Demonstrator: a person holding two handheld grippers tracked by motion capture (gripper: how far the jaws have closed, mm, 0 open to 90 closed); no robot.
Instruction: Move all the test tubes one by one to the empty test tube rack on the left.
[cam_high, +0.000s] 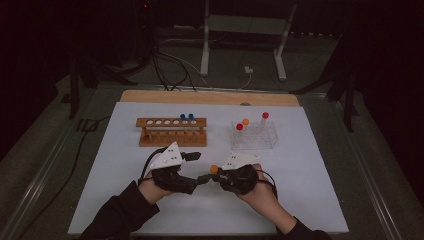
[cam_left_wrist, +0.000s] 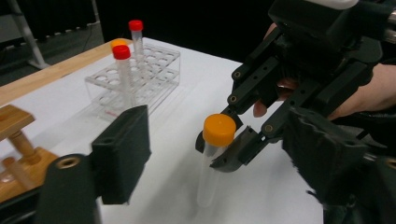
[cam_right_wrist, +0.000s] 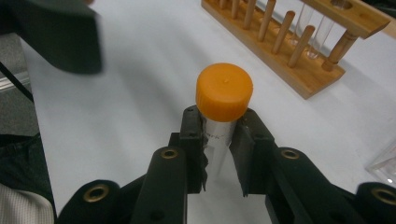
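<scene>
Near the 6 o'clock edge of the white table, my right gripper grasps a clear plastic tube with an orange cap just under the cap and holds it upright above the table. My left gripper is beside it with its jaws apart, one on each side of the tube, and no pad touches it. At 11 o'clock stands a brown wooden rack with two blue-capped tubes. At 1 o'clock stands a clear plastic rack with red and orange capped tubes.
</scene>
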